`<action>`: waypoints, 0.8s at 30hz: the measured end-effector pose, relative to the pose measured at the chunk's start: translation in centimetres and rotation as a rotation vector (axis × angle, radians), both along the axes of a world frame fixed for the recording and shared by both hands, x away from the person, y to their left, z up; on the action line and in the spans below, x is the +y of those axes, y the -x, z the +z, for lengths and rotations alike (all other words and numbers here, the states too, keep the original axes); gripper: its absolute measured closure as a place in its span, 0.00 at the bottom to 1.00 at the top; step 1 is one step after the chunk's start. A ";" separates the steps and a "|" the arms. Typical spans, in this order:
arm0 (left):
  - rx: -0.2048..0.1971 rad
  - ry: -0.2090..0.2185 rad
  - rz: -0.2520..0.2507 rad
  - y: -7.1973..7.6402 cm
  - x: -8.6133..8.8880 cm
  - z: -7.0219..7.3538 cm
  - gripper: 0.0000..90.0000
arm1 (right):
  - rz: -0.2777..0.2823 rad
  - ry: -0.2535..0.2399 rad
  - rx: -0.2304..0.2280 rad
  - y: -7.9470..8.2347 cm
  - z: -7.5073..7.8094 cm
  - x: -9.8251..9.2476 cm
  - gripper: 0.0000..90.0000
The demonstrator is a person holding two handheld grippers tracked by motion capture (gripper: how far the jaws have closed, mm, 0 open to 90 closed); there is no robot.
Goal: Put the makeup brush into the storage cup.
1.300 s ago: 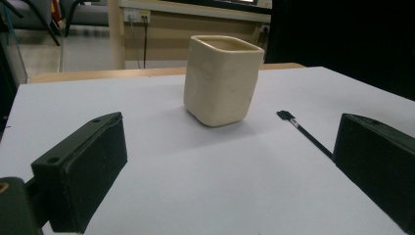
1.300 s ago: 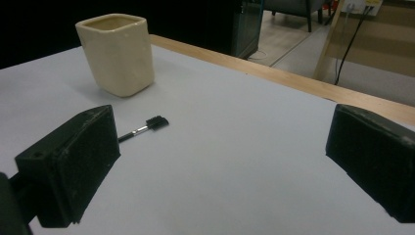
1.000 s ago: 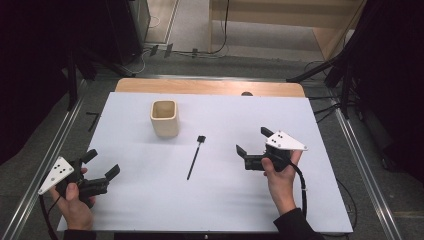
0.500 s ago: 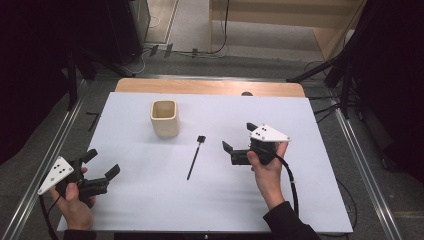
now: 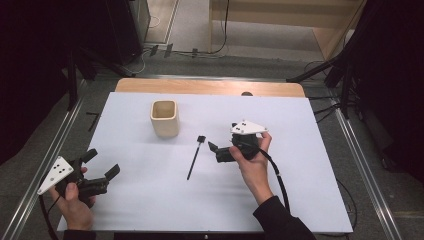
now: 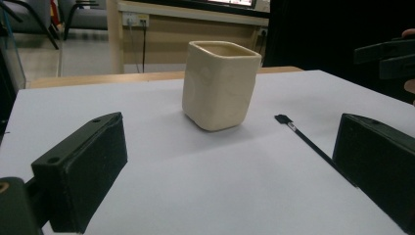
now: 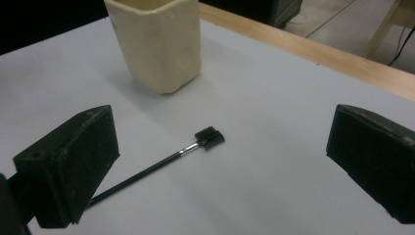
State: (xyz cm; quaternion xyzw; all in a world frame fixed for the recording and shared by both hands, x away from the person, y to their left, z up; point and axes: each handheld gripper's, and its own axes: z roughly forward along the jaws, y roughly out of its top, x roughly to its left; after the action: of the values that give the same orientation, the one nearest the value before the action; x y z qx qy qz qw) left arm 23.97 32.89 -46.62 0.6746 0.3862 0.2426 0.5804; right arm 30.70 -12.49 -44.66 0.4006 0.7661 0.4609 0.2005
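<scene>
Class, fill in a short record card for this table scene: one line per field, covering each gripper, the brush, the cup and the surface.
Right gripper: open, jaws apart, close beside the brush head
Left gripper: open, holding nothing, near the table's left front corner
Brush: thin black handle, lying flat, untouched
Cup: cream, square-sided, upright, apart from the brush
Table: white top, wooden strip at the far edge

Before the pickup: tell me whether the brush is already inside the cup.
No. The brush lies flat on the table, apart from the cup.
</scene>
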 end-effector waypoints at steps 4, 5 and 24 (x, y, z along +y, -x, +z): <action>0.001 -0.002 -0.001 0.0 0.0 0.0 0.00 | 0.017 0.029 0.039 -0.5 -0.3 0.9 0.00; 0.001 -0.003 -0.002 0.0 0.0 0.0 0.00 | 0.018 0.036 0.049 -0.6 -0.4 1.1 0.00; 0.005 -0.005 -0.003 -0.1 -0.1 0.0 0.00 | 0.040 0.173 0.262 -2.3 -2.8 5.3 0.00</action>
State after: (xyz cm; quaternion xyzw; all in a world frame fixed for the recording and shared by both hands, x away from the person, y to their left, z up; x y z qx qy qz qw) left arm 24.09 32.84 -46.64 0.6774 0.3859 0.2412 0.5780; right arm 32.98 -7.20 -47.44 0.4231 0.8304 0.3409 0.1233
